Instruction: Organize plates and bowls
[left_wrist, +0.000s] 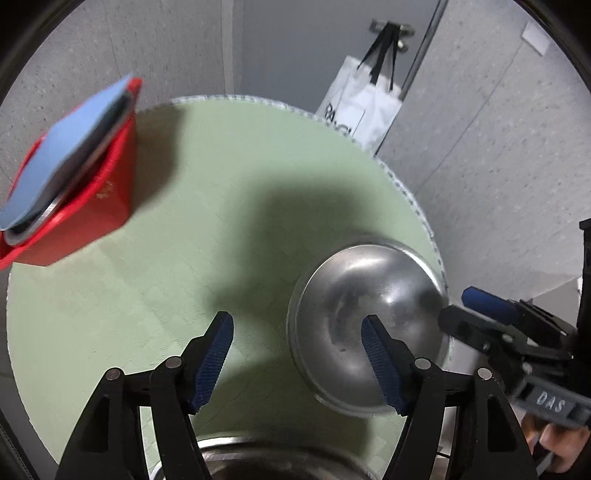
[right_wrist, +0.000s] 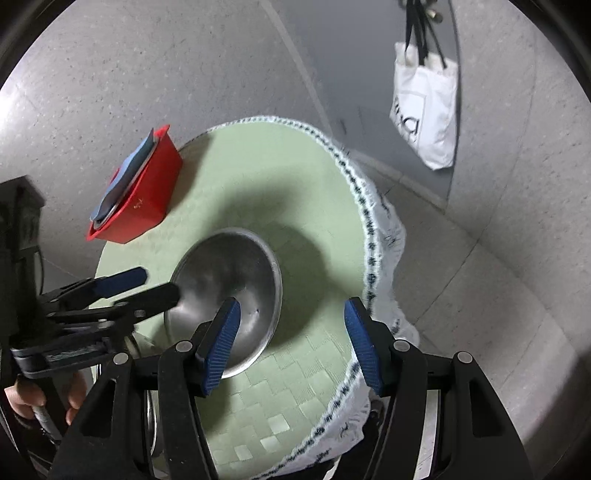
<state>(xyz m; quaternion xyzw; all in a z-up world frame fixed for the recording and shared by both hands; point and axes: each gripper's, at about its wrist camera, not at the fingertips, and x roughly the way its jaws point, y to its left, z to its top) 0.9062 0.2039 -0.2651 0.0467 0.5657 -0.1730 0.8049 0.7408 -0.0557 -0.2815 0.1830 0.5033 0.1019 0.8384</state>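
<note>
A shiny steel bowl (left_wrist: 354, 314) (right_wrist: 229, 284) rests on the round table's green cloth (left_wrist: 192, 206) (right_wrist: 280, 177), and it looks dome-up. My left gripper (left_wrist: 300, 354) hangs open above the cloth, its right finger (left_wrist: 380, 365) in front of the bowl without pressing on it. My right gripper (right_wrist: 291, 343) is open over the bowl's near edge, with nothing between its pads. Each gripper appears in the other's view beside the bowl: the right gripper (left_wrist: 458, 306) and the left gripper (right_wrist: 159, 283). A red bin (left_wrist: 85, 206) (right_wrist: 144, 199) holds blue and grey plates (left_wrist: 62, 155) standing tilted.
The rim of another steel vessel (left_wrist: 258, 456) (right_wrist: 150, 413) shows at the near table edge under the grippers. A white tote bag (left_wrist: 364, 107) (right_wrist: 424, 107) hangs on the wall behind. The cloth's fringed edge (right_wrist: 369, 236) drops off at the right. A hand (right_wrist: 22, 400) grips the left handle.
</note>
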